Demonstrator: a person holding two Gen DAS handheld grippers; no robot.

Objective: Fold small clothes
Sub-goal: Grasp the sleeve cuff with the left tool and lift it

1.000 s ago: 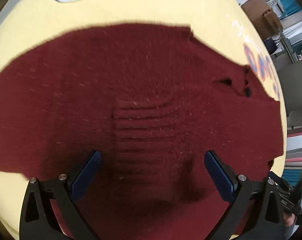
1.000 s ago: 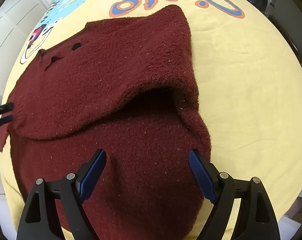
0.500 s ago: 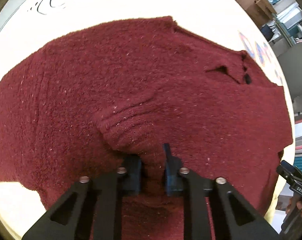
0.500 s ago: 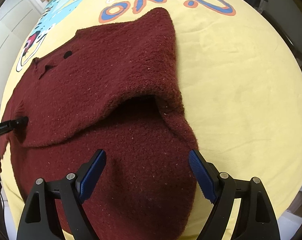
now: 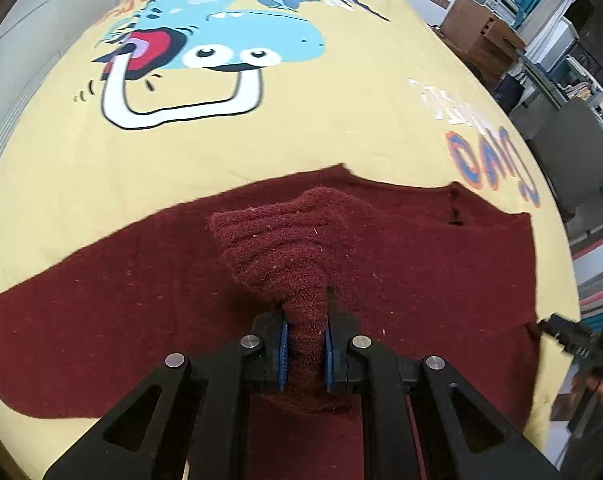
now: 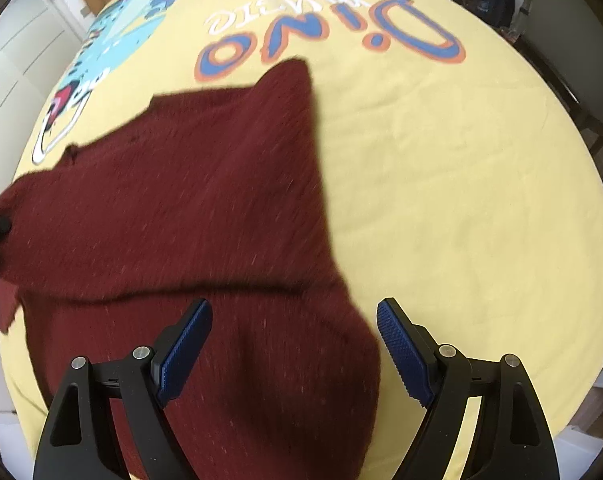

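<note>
Item: 1 maroon sweater [image 5: 421, 264], lower half of frame, on yellow dinosaur sheet [image 5: 301, 136]. My left tool [image 5: 305, 346] pinches its cuff; my right tool [image 6: 293, 350] gapes above. Folding barely begun.

Yellow dinosaur-print sheet [image 5: 341, 128]; cardboard boxes [image 5: 473, 28], grey chair [image 5: 573, 156] beyond.

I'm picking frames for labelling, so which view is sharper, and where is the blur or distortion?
Left wrist view: sharp, knit texture clear on the sweater pinched in the left gripper; fisheye bends the yellow sheet at the rim. Right wrist view: motion blur smears the sweater and the print, while the open right gripper stays crisp.
</note>
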